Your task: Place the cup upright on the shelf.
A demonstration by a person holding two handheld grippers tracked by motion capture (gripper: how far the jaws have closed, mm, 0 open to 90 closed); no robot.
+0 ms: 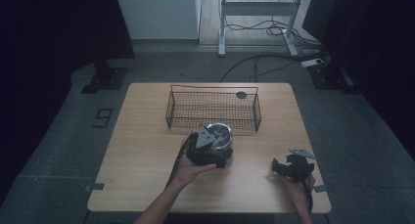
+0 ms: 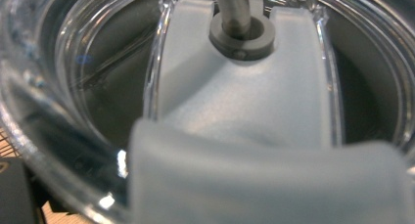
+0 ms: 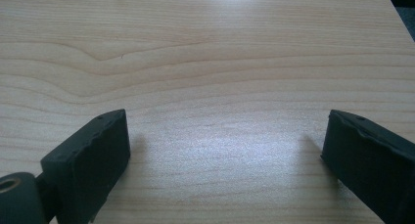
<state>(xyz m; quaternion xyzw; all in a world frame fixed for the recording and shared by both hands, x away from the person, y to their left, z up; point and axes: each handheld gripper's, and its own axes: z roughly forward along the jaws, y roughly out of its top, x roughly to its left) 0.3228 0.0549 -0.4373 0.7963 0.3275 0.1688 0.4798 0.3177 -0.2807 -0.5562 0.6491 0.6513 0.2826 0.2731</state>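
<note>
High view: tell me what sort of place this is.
Probably a lab or recording workspace, not a home: a light wooden table on grey carpet, black curtains at the sides, and a metal desk frame with loose cables on the floor behind.

lidded cup [image 2: 235, 111] blurred close-up, edges cropped
</note>
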